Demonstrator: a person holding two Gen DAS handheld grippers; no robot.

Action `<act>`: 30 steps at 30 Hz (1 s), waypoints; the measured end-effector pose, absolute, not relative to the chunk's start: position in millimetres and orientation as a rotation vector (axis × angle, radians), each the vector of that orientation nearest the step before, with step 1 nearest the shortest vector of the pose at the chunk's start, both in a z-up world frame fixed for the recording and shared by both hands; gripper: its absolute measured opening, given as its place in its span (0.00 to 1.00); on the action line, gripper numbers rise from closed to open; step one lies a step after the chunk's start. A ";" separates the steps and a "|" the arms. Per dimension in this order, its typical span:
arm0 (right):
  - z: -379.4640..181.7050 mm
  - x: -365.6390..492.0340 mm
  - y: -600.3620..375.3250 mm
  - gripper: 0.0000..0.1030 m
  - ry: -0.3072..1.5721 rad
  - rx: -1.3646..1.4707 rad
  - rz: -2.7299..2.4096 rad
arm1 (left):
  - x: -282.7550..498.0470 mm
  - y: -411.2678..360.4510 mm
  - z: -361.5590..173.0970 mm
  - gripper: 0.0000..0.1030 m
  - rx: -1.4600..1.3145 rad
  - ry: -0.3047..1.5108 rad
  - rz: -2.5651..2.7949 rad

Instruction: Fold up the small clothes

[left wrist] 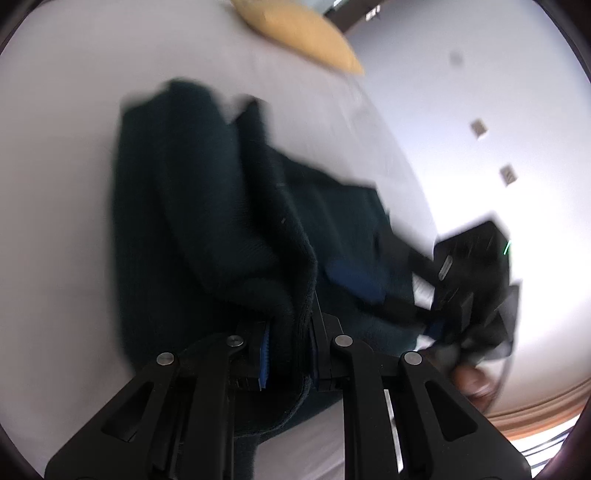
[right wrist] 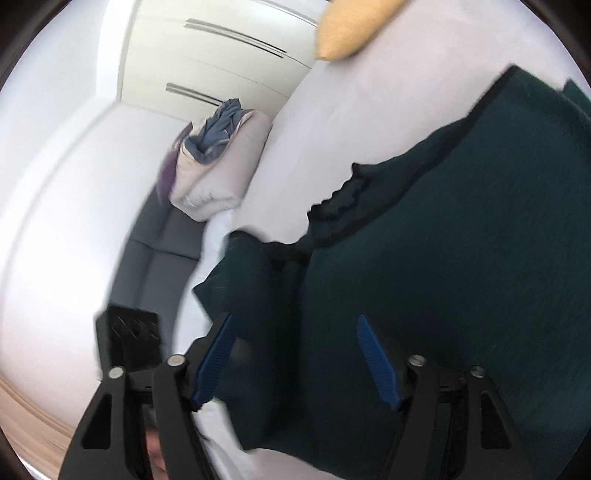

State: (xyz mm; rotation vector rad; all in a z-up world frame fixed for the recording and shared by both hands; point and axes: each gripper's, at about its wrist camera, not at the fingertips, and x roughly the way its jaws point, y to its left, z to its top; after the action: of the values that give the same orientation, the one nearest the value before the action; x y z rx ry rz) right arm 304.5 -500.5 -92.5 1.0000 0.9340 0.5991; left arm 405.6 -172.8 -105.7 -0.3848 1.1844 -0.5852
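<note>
left tongs (left wrist: pixel 289 354) around sweater (left wrist: pixel 207 206) edge

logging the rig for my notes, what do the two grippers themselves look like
Both are matte black linkage frames with cut-out slots and round silver pivot pins. The left gripper and the right gripper carry ribbed blue finger pads. No cables or markings are clearly visible; the blur hides finer detail.

a yellow pillow (left wrist: pixel 306 33) lies at twelve o'clock on the white bed (left wrist: pixel 66 166). in the right wrist view, a pale folded bundle (right wrist: pixel 218 166) sits at ten o'clock, white cabinet doors (right wrist: pixel 221 55) behind it, grey floor (right wrist: pixel 155 266) below.
</note>
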 end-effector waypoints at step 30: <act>-83.7 361.1 -461.7 0.45 1.176 0.648 0.665 | 295.8 -288.2 -91.4 0.26 0.277 0.914 -0.450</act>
State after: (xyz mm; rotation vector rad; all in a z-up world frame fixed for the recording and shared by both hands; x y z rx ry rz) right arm 361.1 -461.7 -83.7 0.6482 1.1760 0.6655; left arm 295.8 -288.2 -91.4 0.2773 0.9139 -0.4503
